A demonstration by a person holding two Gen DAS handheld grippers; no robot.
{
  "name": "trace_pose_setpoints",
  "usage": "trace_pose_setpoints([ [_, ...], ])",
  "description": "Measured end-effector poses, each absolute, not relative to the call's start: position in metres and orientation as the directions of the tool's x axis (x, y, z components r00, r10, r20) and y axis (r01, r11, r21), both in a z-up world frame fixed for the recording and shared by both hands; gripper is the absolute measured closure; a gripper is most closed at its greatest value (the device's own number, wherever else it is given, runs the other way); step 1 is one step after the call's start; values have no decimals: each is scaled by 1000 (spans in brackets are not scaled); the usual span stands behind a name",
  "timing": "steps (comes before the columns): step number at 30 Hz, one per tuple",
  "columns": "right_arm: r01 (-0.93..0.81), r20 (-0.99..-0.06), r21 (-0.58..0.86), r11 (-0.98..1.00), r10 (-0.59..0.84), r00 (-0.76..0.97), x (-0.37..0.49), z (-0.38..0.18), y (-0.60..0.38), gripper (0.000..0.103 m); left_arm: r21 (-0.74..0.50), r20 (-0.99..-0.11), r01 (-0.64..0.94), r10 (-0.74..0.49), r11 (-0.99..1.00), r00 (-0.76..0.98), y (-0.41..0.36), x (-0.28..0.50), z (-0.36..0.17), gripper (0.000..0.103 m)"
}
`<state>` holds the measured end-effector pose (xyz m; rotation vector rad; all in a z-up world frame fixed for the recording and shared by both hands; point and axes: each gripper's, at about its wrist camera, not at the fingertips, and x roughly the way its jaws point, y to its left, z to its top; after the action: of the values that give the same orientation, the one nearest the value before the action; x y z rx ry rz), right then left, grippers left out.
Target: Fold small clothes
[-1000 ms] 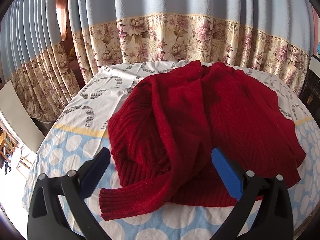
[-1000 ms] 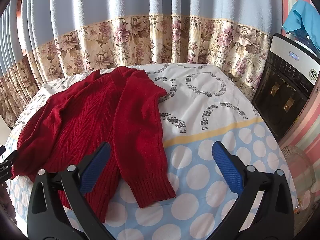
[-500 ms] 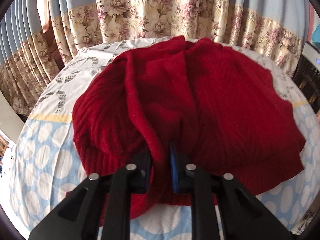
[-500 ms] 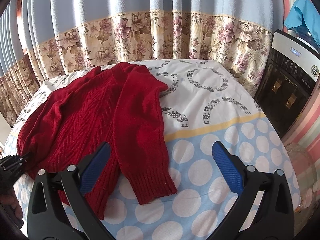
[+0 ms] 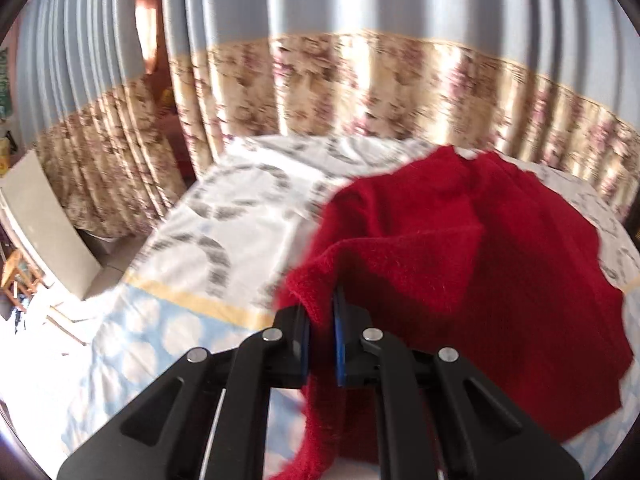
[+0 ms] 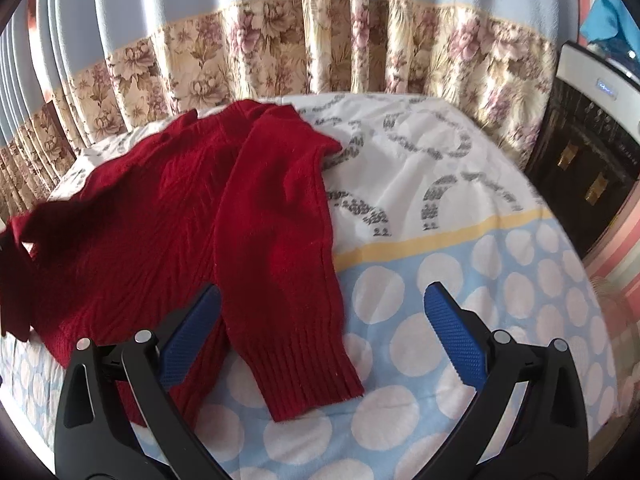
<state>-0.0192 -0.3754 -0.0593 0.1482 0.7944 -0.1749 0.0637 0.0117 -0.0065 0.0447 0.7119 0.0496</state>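
Observation:
A dark red knit sweater lies on the round table. My left gripper is shut on the sweater's left sleeve and holds it lifted, so the sleeve hangs down below the jaws and the left side of the sweater is pulled up. My right gripper is open and empty, above the right sleeve, which lies flat with its ribbed cuff toward me. The lifted sleeve also shows at the left edge of the right wrist view.
The table wears a cloth, white with grey arcs at the back and blue with white dots in front. Floral curtains hang behind. A black and white appliance stands at the right. A pale board leans at the left.
My left gripper has closed on the left sleeve and lifted it up and to the left, pulling the sweater's left side off the cloth. My right gripper has stayed open, hardly moving.

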Motion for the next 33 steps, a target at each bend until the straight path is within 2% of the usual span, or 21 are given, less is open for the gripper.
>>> trace_pose_setpoints([
  [5, 201, -750, 55, 978, -93, 654, 2, -76, -373, 3, 67, -645, -57, 87, 996, 759, 36, 82, -1, 94],
  [8, 153, -751, 95, 984, -30, 660, 11, -79, -363, 3, 67, -642, -60, 89, 996, 762, 43, 89, 1, 94],
  [13, 80, -769, 66, 995, -1, 640, 36, -90, -337, 3, 64, -644, -57, 85, 996, 760, 49, 99, 1, 94],
  [15, 72, -776, 56, 996, -2, 631, 46, -96, -333, 6, 60, -644, -61, 85, 996, 760, 54, 106, 1, 94],
  [17, 76, -792, 46, 996, -10, 610, 54, -102, -333, 33, 58, -648, -66, 88, 996, 756, 59, 112, 1, 94],
  [19, 97, -791, 75, 992, 0, 612, 56, -102, -341, 50, 61, -647, -75, 97, 995, 756, 65, 119, 2, 94],
  [21, 108, -784, 103, 989, 13, 620, 57, -99, -351, 62, 63, -650, -92, 111, 994, 752, 75, 131, 3, 94],
  [23, 131, -777, 78, 988, -22, 629, 59, -93, -361, 95, 69, -652, -106, 126, 992, 748, 83, 141, 2, 94],
  [24, 147, -771, 66, 987, -43, 635, 59, -89, -366, 98, 73, -654, -119, 137, 990, 744, 88, 148, 2, 94],
  [28, 202, -741, 43, 978, -105, 663, 64, -70, -400, 98, 115, -645, -158, 195, 981, 739, 105, 174, 2, 94],
  [33, 283, -697, -55, 957, -240, 675, 93, -48, -462, 98, 173, -639, -204, 267, 964, 722, 127, 215, 0, 94],
])
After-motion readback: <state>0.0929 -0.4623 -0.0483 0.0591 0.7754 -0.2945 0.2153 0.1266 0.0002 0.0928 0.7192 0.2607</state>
